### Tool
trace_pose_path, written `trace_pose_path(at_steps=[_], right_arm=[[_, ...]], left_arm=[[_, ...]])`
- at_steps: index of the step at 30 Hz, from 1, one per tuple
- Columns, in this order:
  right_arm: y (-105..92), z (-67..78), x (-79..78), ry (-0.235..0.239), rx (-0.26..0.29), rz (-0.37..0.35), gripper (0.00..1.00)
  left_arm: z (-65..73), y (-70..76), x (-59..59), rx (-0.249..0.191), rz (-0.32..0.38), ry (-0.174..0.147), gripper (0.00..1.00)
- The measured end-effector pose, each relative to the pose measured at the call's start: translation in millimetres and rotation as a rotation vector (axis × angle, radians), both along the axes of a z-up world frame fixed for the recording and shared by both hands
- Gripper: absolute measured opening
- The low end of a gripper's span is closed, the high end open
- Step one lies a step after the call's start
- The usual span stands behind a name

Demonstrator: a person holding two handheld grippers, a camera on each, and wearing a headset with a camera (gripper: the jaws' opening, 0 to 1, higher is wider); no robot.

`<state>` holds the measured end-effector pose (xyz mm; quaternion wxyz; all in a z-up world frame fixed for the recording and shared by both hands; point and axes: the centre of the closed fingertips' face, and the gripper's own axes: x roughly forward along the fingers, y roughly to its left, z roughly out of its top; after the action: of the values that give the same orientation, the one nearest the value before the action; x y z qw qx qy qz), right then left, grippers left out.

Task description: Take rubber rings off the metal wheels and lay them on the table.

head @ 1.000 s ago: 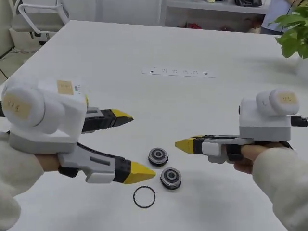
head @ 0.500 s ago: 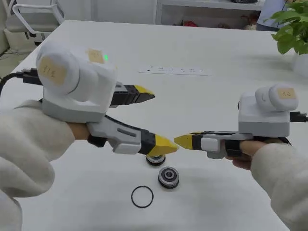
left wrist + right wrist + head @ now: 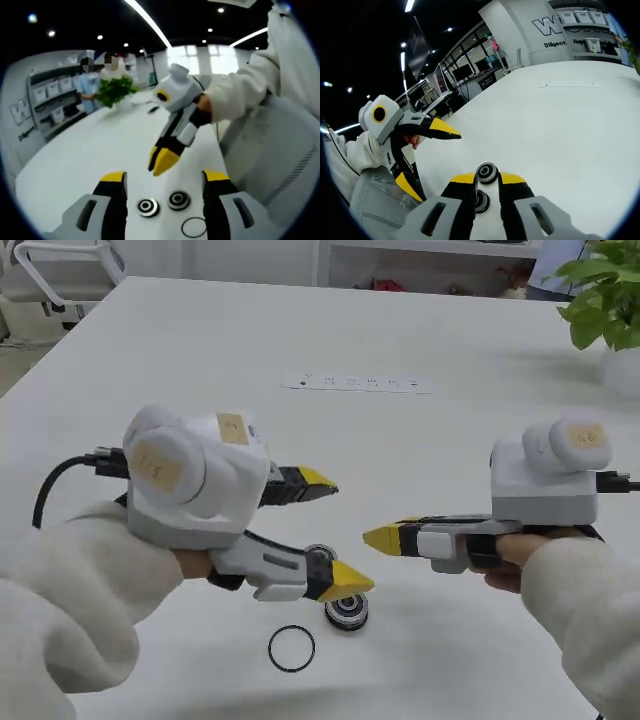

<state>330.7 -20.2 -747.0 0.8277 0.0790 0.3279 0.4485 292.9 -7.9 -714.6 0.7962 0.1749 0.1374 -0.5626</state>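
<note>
My left gripper [image 3: 342,532] has a white body, grey and black jaws and yellow tips, with a pale yellow label on its white top. My right gripper [image 3: 378,538] has the same colours: white, grey, black, and yellow at the tips. The wheels [image 3: 346,611] show dark and silver circles, one inside the other. The ring [image 3: 270,648], at 6 o'clock in the head view, is a thin black line. The table [image 3: 400,330] is plain white. At 1 o'clock the plant [image 3: 605,300] is green. The strip [image 3: 357,384] at 12 o'clock is white with small dark dots. My sleeves [image 3: 60,590] are cream white, and the cable [image 3: 45,490] is black.
</note>
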Motion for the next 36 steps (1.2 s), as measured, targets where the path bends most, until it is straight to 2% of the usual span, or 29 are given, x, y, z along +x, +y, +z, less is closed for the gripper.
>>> trace_pose_path(at_steps=[6, 10, 15, 19, 22, 27, 36], right_arm=[[0.8, -9.7, -5.5, 0.001, -0.051, 0.042, 0.15], [3.0, -13.3, -11.0, -0.012, -0.087, 0.088, 0.17], [3.2, -19.9, -17.8, -0.042, -0.151, 0.173, 0.21], [3.9, -21.3, -21.0, -0.072, -0.169, 0.233, 0.24], [6.8, -25.0, -27.6, -0.079, -0.178, 0.279, 0.29], [9.4, -34.7, -38.5, -0.084, -0.219, 0.355, 0.32], [7.7, -48.5, -46.3, -0.089, -0.274, 0.406, 0.35]], left_arm=[[-10.0, 1.8, 1.5, 0.0, 0.004, 0.012, 0.55], [-15.0, 4.4, 2.3, -0.024, 0.016, 0.048, 0.54], [-18.6, 6.3, 5.5, -0.039, 0.037, 0.061, 0.53], [-21.2, 8.9, 8.4, -0.054, 0.059, 0.077, 0.51], [-24.7, 7.9, 6.1, -0.049, 0.054, 0.085, 0.48], [-29.1, 6.0, 4.5, -0.044, 0.053, 0.093, 0.45], [-37.8, -0.1, -1.6, -0.028, 0.033, 0.102, 0.37]])
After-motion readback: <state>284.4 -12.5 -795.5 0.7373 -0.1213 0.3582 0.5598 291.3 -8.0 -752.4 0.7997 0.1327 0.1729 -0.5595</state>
